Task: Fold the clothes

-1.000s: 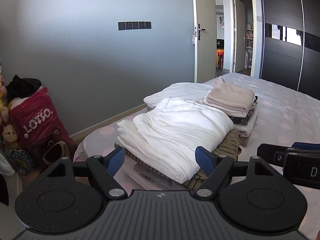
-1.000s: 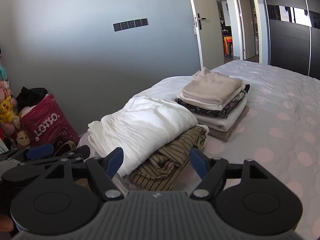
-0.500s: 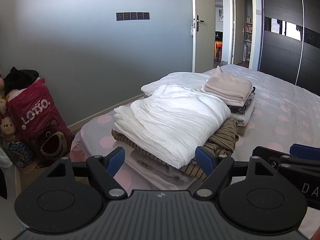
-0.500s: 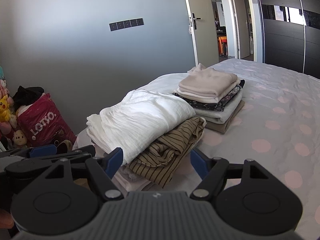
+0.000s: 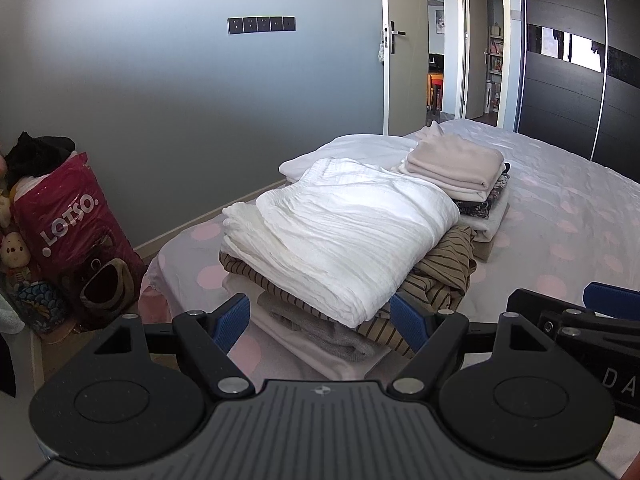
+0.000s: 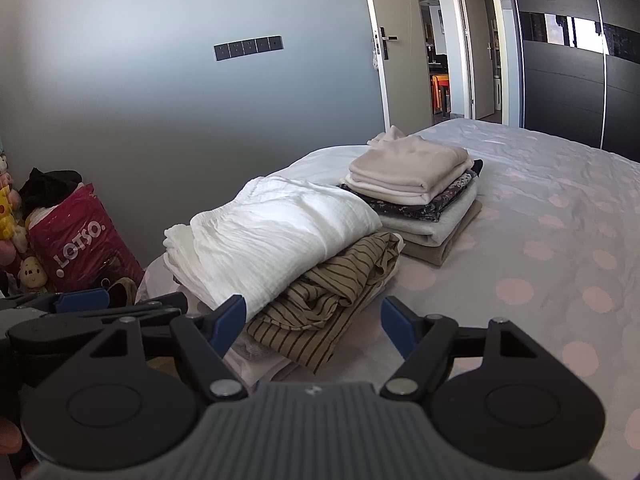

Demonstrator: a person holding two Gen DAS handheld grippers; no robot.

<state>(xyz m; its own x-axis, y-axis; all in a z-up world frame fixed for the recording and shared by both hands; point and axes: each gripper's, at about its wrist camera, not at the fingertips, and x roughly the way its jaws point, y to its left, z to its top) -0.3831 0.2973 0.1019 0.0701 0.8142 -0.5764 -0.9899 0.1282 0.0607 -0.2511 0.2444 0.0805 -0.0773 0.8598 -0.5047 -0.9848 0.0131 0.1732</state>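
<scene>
Right wrist: polka-dot bed (image 6: pixel 540 264), grey wall (image 6: pixel 160 100)

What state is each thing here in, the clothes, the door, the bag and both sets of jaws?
White garment: folded, top of near pile.
Striped garment: rumpled, beneath it.
Beige top: folded, crowning far pile.
Door: open.
Red bag: upright, stuffed.
Left gripper: jaws open, empty.
Right gripper: jaws open, empty.
</scene>
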